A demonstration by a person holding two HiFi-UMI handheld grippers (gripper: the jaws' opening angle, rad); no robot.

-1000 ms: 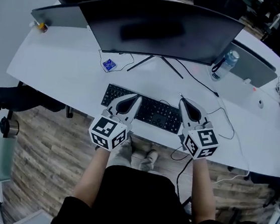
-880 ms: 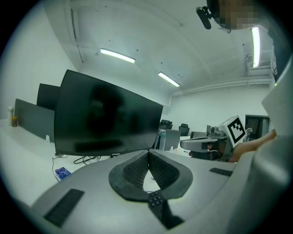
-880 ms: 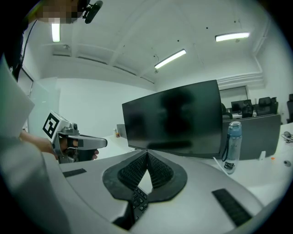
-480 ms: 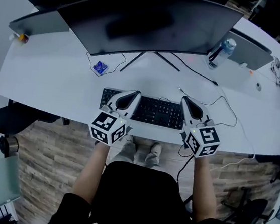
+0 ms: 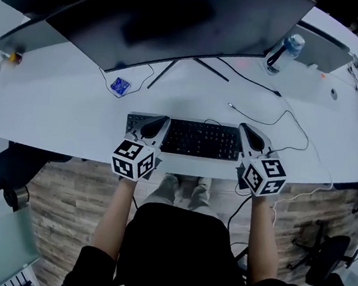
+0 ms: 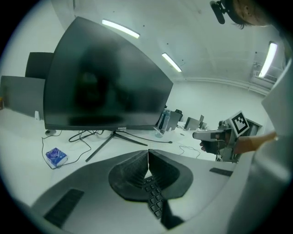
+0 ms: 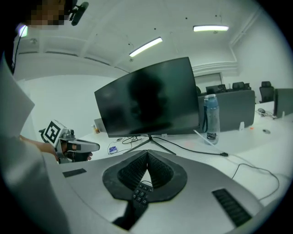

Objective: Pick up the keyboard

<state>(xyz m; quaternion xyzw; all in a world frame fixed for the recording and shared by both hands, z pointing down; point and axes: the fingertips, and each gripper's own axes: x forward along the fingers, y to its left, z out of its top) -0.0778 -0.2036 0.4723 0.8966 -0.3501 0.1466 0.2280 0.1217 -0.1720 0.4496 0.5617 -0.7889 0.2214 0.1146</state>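
Before the monitor (image 6: 105, 87), its logo (image 6: 121, 128) unreadable, lies the keyboard (image 5: 200, 139).

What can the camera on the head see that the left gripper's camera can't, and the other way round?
Only the head view: the wooden floor, the person's legs and the whole keyboard. Only the left gripper view: ceiling lights and the left gripper close up, jaws shut. Both: the monitor, water bottle and blue packet.

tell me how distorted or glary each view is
Head view: sharp and evenly lit, but the wide lens bows the desk edge. Left gripper view: fisheye circle with dark corners, ceiling lights blown out. Right gripper view: same dark corners, monitor screen shows dim reflections.
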